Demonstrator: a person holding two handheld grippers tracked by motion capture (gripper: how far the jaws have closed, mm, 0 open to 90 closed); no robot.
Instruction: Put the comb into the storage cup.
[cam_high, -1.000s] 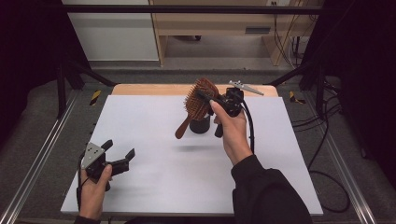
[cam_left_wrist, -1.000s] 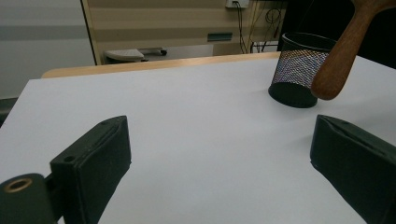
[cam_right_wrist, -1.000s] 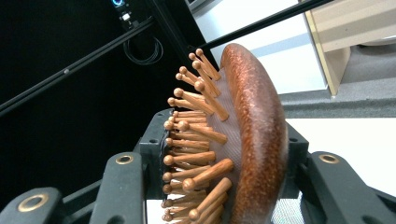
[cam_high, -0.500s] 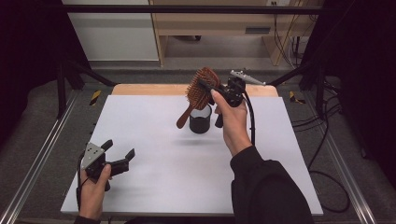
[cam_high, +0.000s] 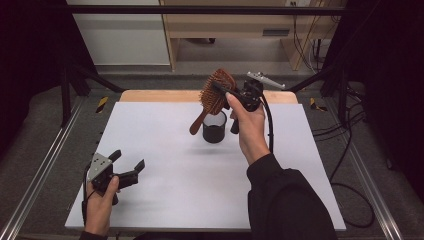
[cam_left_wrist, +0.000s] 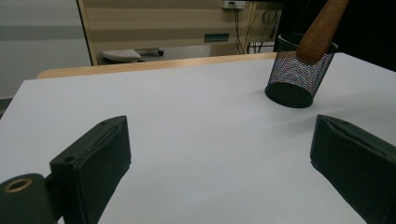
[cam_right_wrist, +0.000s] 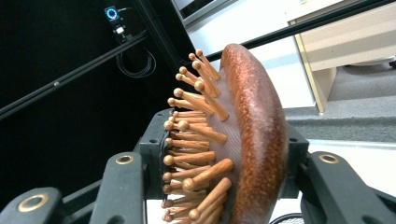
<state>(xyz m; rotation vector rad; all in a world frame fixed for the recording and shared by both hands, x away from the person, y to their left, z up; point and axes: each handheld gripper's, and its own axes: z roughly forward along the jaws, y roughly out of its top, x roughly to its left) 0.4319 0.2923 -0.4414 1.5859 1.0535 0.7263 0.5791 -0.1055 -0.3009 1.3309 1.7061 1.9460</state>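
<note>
Left gripper (cam_high: 131, 170): being held low at the near left corner of the table (cam_high: 165, 200) by the left hand (cam_high: 98, 207); jaws being kept spread wide, with nothing between them. In the left gripper view the two black jaws are being seen far apart over the bare white surface (cam_left_wrist: 187, 135), the gripper (cam_left_wrist: 219, 154) pointing toward the cup.

Cup (cam_high: 214, 127): a black mesh cup, being left upright near the middle of the far half of the table, well apart from the left gripper. In the left gripper view the cup (cam_left_wrist: 294, 74) is being seen ahead and to the right, with the brush's handle tip (cam_left_wrist: 322, 28) hanging at its rim.

Hairbrush (cam_high: 216, 92): a wooden brush being held in the air above the cup, tilted, head up and away, handle (cam_high: 198, 122) slanting down to the left beside the cup's rim. Whether the handle is being touched by the rim cannot be told.

Right gripper (cam_high: 223, 93): being raised over the far middle of the table by the right hand (cam_high: 248, 127); jaws being pressed onto the brush's head. In the right gripper view the brush (cam_right_wrist: 243, 140) is being pinched between the two jaws, pegs (cam_right_wrist: 196, 135) turned left, smooth back turned right.
</note>
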